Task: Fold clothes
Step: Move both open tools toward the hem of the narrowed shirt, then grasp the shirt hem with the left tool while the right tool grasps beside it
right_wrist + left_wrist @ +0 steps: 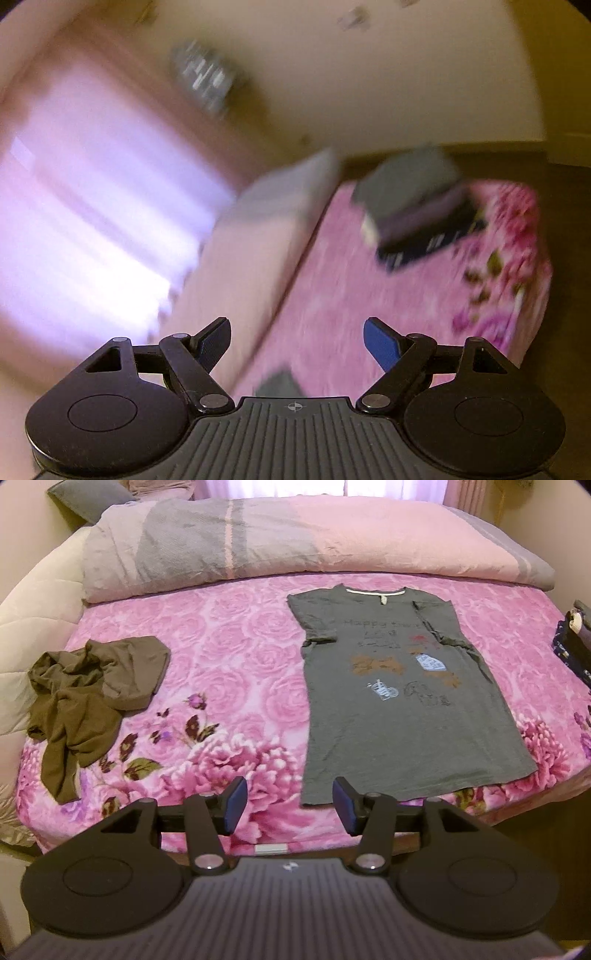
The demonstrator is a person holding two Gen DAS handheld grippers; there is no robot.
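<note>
A grey printed T-shirt lies flat, face up, on the pink floral bedspread, collar away from me, with both sleeves folded inward. A crumpled olive-brown garment lies on the bed's left side. My left gripper is open and empty, just above the bed's near edge by the shirt's lower left hem corner. My right gripper is open and empty, held above the bed; its view is blurred. A stack of folded clothes lies ahead of it, and a grey cloth corner shows beneath it.
A rolled pink and grey duvet runs across the head of the bed, with a grey pillow behind. The folded stack sits at the bed's right edge. A bright curtained window fills the left of the right wrist view.
</note>
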